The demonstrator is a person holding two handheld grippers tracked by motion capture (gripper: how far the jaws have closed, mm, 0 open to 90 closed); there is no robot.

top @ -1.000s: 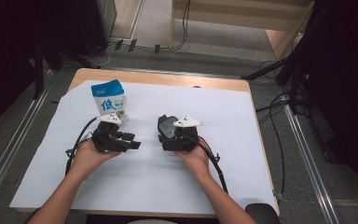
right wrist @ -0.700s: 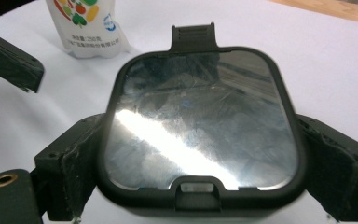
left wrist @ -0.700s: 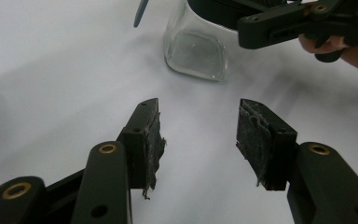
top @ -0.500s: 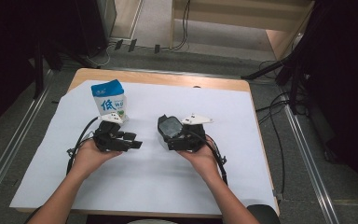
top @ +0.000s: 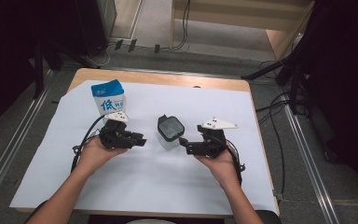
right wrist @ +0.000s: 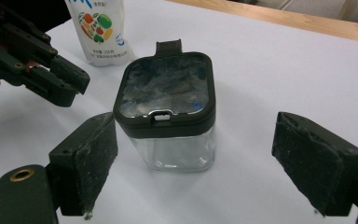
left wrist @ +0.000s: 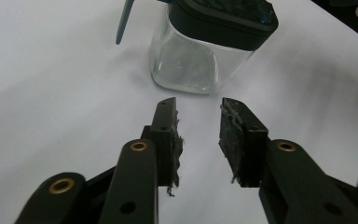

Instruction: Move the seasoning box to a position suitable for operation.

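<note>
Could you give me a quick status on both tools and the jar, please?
Left tool open, jaws just closing, nothing between. Right tool open wide, off the jar. Jar upright, lid shut. Pouch behind, clear.

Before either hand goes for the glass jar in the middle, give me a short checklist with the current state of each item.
1. Jar upright on the white sheet: ok.
2. Lid seated on the jar: ok; whether latched, cannot tell.
3. Right tongs open wider than the jar, nothing between the pads: ok.
4. Left tongs have just been closing, gap narrower than the jar, nothing between: not ok for a grasp.
5. Pouch stands apart from the jar: ok.
6. Jar contents: cannot tell.
</note>
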